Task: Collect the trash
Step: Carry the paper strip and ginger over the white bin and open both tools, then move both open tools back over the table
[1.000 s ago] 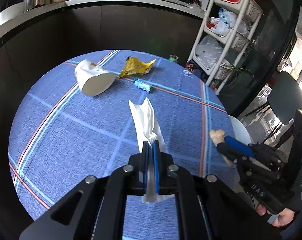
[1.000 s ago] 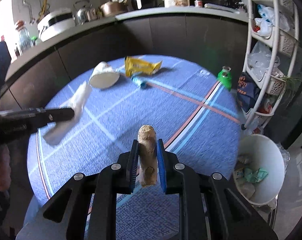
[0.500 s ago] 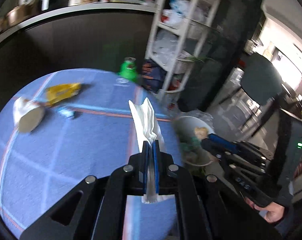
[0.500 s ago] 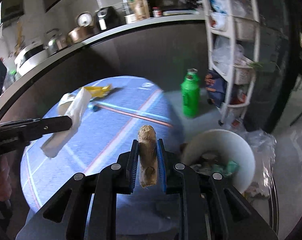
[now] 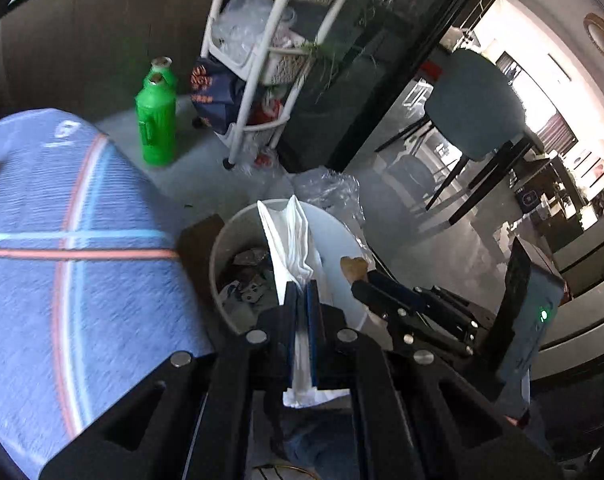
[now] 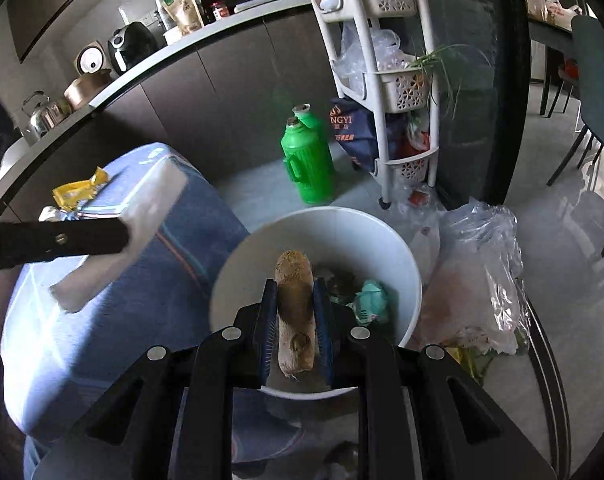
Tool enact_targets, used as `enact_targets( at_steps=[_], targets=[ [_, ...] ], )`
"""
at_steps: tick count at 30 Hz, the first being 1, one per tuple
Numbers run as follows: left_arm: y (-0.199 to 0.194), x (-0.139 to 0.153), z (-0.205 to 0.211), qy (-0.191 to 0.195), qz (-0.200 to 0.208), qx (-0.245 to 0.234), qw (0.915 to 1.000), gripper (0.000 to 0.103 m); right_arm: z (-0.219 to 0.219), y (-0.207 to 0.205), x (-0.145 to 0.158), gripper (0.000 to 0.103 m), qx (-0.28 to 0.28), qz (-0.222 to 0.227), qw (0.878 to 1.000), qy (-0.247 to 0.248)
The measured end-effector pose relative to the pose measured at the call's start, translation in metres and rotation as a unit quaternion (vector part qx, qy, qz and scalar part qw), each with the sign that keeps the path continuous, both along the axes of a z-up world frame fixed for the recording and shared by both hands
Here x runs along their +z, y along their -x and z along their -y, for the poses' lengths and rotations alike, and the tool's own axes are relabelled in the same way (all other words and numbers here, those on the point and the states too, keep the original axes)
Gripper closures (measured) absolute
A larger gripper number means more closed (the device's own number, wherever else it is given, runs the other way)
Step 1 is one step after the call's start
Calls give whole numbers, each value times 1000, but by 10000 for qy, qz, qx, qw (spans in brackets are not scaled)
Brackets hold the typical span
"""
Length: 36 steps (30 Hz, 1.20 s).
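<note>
Blue plaid tablecloth (image 5: 42,280) fills the left, beside a white round plastic bin (image 6: 381,240) on the grey floor. Over it, the left gripper (image 5: 300,292) pinches a crumpled white paper napkin (image 5: 290,240). Further right, the right gripper (image 6: 294,300) clamps a brown knobbly ginger root (image 6: 294,304).

Daylight glare at right, dim dark cabinets, motion blur on tablecloth (image 5: 82,280), fisheye-bent edges, black corners

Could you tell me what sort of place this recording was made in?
Most likely a home kitchen with a dining area: a counter carrying a kettle and air fryer, a white storage rack, and a waste bin beside a cloth-covered table.
</note>
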<state>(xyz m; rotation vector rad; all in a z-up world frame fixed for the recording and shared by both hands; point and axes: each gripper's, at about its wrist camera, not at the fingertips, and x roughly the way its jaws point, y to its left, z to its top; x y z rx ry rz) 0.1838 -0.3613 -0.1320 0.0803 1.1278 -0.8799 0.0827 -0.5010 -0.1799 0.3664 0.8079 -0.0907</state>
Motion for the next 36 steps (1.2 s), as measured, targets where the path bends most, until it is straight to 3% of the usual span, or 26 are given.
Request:
enact_targets(
  at_steps=[4, 6, 7, 8, 9, 12, 14, 16, 26, 36],
  targets=[
    [-7, -16, 22, -135, -1, -71, 9999, 95, 4, -13, -20, 86, 133, -91, 9999, 34],
    [-12, -21, 26, -179, 69, -48, 9998, 86, 1, -17, -27, 83, 243, -149, 9995, 124],
    [-13, -23, 27, -204, 150, -6, 9997, 69, -1, -18, -26, 76, 276, -163, 9993, 210],
    [-13, -22, 26, -219, 252, 58, 9994, 50, -4, -17, -26, 55, 304, -139, 9984, 455],
    [-14, -21, 24, -199, 336, 115, 9992, 44, -7, -14, -23, 40, 312, -80, 9974, 643],
    [-16, -14, 18, -82, 481, 184, 9986, 31, -14, -4, -16, 19, 389, 55, 9927, 1141],
    [-15, -7, 13, -19, 559, 294, 9980, 13, -16, 2, -13, 8, 437, 73, 9912, 1250],
    [-13, -1, 7, 60, 650, 430, 9969, 3, -19, 7, -8, 9, 489, 106, 9906, 1270],
    [1, 25, -26, 172, 768, 727, 9942, 4, -39, 24, 13, 9, 668, 209, 9932, 928],
    [10, 56, -108, 299, 733, 1437, 9865, 4, -85, 27, 62, 9, 1016, 637, 9887, 895]
  ],
)
